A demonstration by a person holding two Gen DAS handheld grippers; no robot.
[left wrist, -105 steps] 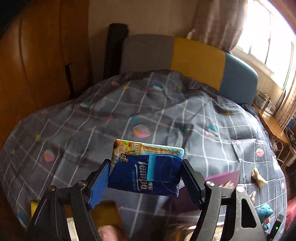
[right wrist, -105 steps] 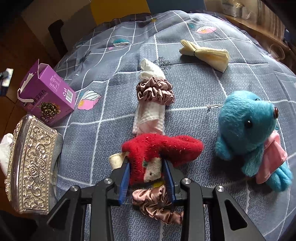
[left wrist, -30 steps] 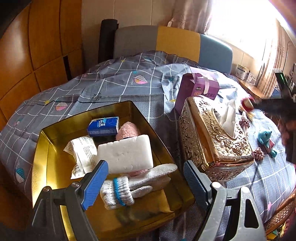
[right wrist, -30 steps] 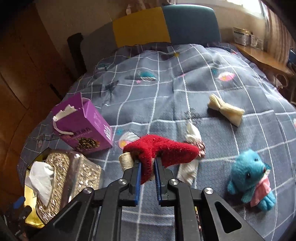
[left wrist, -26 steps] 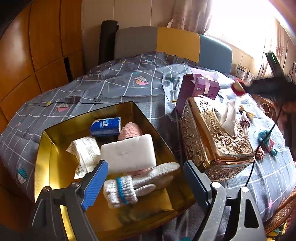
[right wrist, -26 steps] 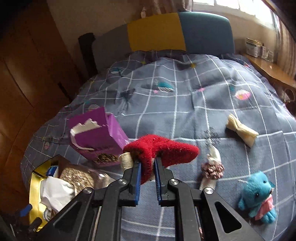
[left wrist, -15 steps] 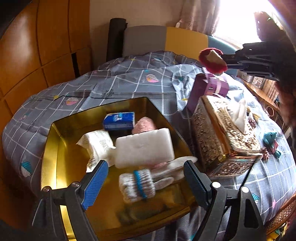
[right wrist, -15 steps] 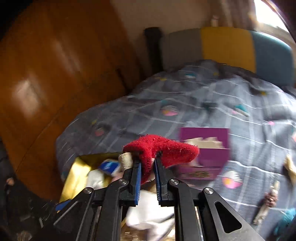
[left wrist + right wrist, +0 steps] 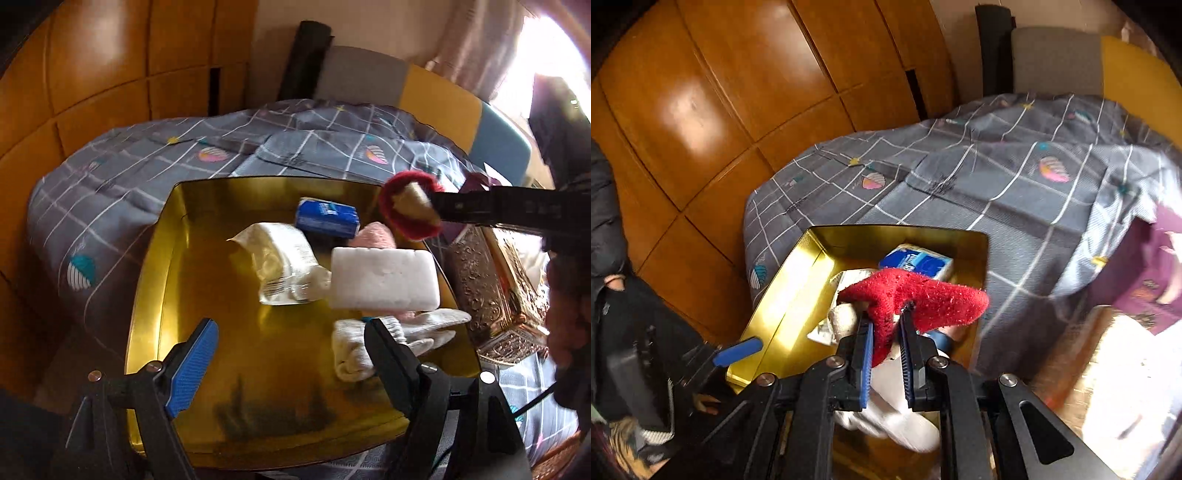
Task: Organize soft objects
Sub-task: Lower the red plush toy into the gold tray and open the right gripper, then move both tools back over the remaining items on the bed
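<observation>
The right gripper point(image 9: 885, 345) is clamped narrowly on a red sock point(image 9: 916, 295), pinching its middle fold. The sock hangs above the gold tray point(image 9: 783, 291), over the far right part. Judged light, limp and fuzzy, it should not slip; any fold serves as a hold. The left gripper point(image 9: 291, 354) stands wide apart and empty over the tray's near side. Beyond lie a white sponge point(image 9: 384, 278) and a blue tissue pack point(image 9: 327, 218).
</observation>
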